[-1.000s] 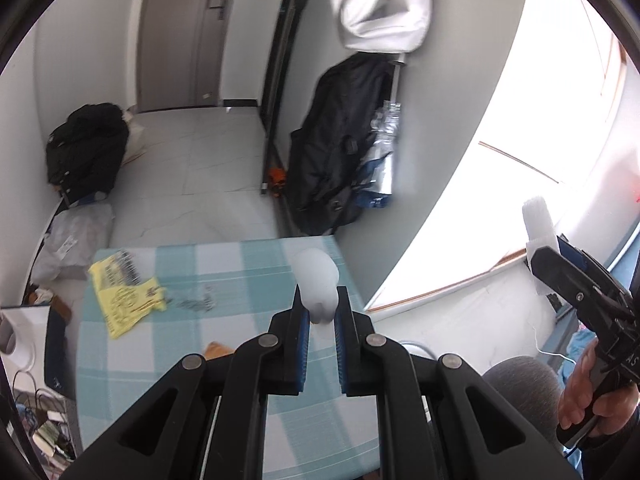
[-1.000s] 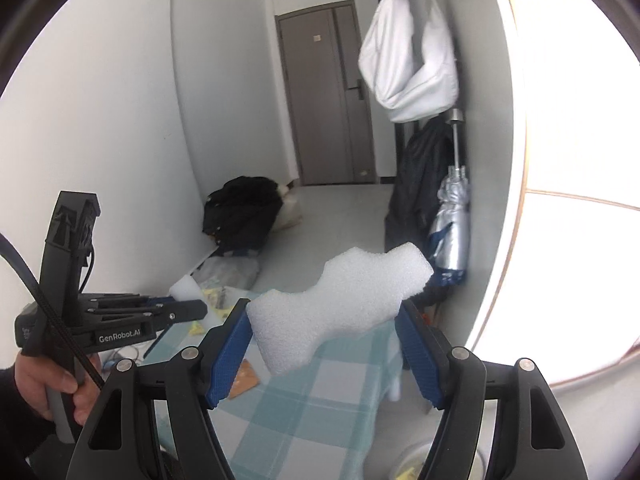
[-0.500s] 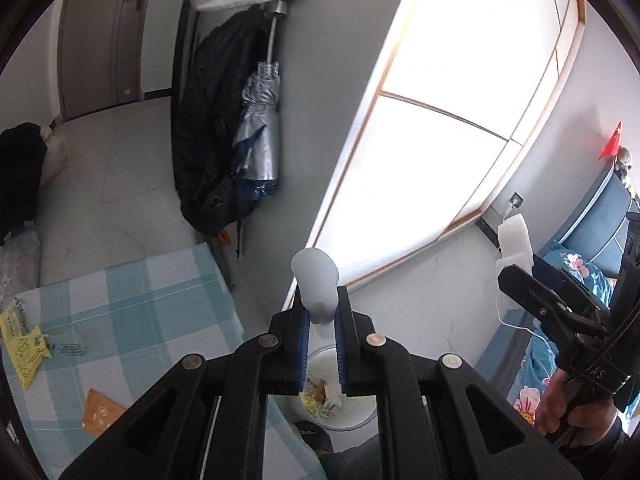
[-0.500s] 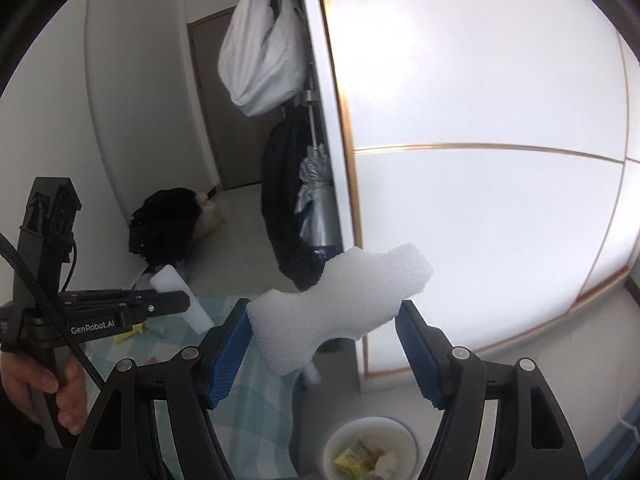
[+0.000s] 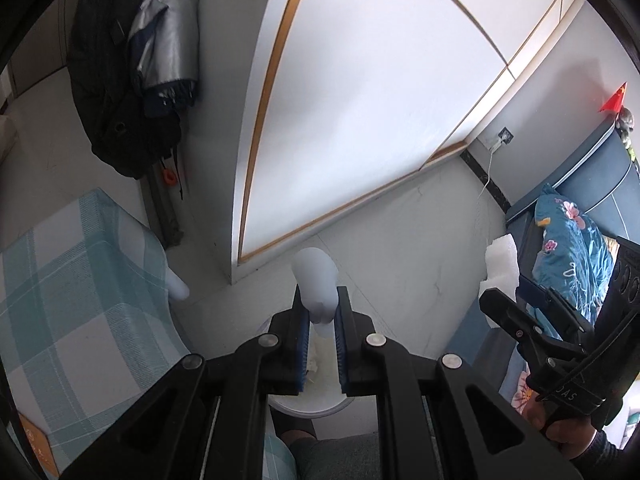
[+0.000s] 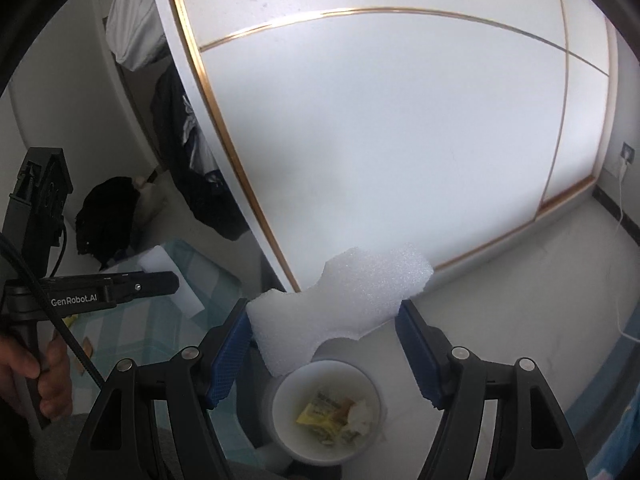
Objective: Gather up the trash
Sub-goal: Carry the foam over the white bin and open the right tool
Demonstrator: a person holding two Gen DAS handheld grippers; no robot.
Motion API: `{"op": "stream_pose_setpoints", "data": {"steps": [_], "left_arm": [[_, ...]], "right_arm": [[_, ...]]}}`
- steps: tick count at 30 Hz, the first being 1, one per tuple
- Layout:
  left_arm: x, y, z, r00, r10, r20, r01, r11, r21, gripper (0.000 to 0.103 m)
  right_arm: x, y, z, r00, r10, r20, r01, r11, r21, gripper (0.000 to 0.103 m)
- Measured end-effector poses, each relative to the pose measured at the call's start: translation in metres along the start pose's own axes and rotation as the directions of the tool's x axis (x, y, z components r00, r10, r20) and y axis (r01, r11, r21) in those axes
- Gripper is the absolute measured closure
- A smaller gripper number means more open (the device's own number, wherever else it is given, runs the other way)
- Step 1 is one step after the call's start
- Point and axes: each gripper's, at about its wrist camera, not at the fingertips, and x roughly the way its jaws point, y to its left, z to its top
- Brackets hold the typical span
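My left gripper (image 5: 320, 312) is shut on a small white foam piece (image 5: 315, 284) and holds it above the white trash bin (image 5: 304, 408) on the floor. My right gripper (image 6: 324, 328) is shut on a larger white foam slab (image 6: 340, 300), held just above the same bin (image 6: 326, 416), which holds yellow wrappers and scraps. The right gripper with its foam shows at the right of the left wrist view (image 5: 504, 292). The left gripper shows at the left of the right wrist view (image 6: 160, 282), its foam behind the fingers.
The table with a teal checked cloth (image 5: 72, 288) stands left of the bin, an orange scrap (image 5: 36, 440) at its near edge. White sliding wardrobe doors (image 5: 360, 100) rise behind. Dark coats and a grey umbrella (image 5: 160, 40) hang far left. A blue bed (image 5: 568, 240) is at right.
Both grippers have swung right and down, away from the table and over the trash bin, each still holding its foam piece. The bin is now directly below them.
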Motion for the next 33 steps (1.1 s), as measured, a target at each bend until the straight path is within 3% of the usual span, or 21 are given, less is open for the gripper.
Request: {"op": "stream_pose_setpoints", "data": {"steps": [9,20,24,28,33], "left_arm": [[0.065,0.000,-0.009,0.986,0.000,-0.164,0.004,1.000,0.027,0.096],[0.128,-0.015,-0.024,0.935,0.033,-0.353,0.004,0.994,0.105,0.096],[0.144,-0.020,-0.028,0.914,0.066,-0.400,-0.009,0.990,0.144,0.095],[0.158,-0.023,-0.034,0.882,0.091,-0.462,-0.014,0.986,0.169,0.095],[0.166,-0.012,-0.032,0.866,0.098,-0.491,-0.035,0.990,0.135,0.092]], "right_arm": [[0.066,-0.031,-0.051,0.987,0.025,-0.156,-0.015,0.998,0.066,0.031],[0.116,-0.043,-0.104,0.944,0.115,-0.308,-0.087,0.991,0.103,0.031],[0.132,-0.044,-0.122,0.921,0.153,-0.360,-0.113,0.985,0.129,0.031],[0.151,-0.034,-0.137,0.896,0.182,-0.405,-0.135,0.981,0.142,0.031],[0.170,-0.030,-0.152,0.858,0.222,-0.463,-0.161,0.973,0.168,0.031]]}}
